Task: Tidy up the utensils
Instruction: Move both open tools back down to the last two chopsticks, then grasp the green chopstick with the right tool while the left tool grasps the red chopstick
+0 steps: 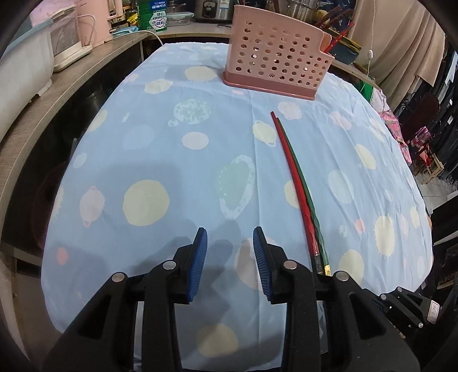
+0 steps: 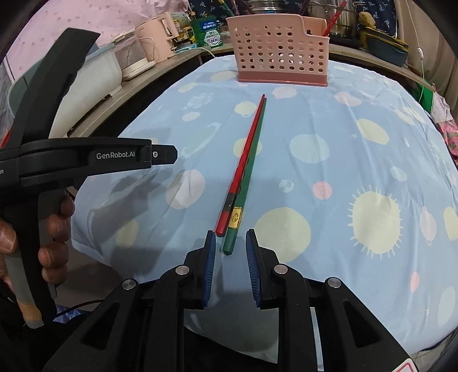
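A red chopstick (image 2: pixel 243 163) and a green chopstick (image 2: pixel 250 171) lie side by side on the blue spotted tablecloth (image 2: pixel 329 171), tips pointing at a pink perforated utensil holder (image 2: pixel 282 51) at the far edge. My right gripper (image 2: pixel 229 237) is open, its jaws on either side of the chopsticks' thick near ends, with the green end between them. My left gripper (image 1: pixel 230 237) is open and empty above the cloth, left of the chopsticks (image 1: pixel 297 177). The holder (image 1: pixel 274 54) stands far ahead, with a red utensil in it.
A wooden shelf (image 1: pixel 57 94) curves along the left with a pink kettle (image 1: pixel 91 23) and white appliances. Pots and boxes stand behind the holder. The left gripper's body and the hand holding it (image 2: pixel 57 223) fill the left of the right wrist view.
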Action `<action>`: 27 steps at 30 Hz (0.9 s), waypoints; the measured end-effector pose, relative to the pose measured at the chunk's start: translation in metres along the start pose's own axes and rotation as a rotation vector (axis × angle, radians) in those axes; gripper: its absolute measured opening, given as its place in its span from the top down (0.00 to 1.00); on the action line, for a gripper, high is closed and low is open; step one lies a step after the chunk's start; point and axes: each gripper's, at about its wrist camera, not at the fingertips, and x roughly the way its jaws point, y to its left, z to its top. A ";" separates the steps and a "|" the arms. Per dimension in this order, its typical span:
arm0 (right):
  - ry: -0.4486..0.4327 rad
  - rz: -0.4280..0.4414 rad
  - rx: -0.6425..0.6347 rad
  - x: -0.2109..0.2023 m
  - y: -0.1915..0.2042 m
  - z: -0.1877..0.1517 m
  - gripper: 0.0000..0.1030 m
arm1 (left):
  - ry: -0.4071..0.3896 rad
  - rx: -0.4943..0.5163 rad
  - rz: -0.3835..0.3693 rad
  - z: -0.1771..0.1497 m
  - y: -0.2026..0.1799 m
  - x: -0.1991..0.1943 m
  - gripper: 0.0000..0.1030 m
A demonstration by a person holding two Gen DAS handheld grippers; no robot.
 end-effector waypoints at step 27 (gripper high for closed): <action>-0.048 -0.110 0.195 -0.003 -0.060 -0.003 0.94 | 0.066 0.159 -0.085 -0.019 -0.064 0.021 0.50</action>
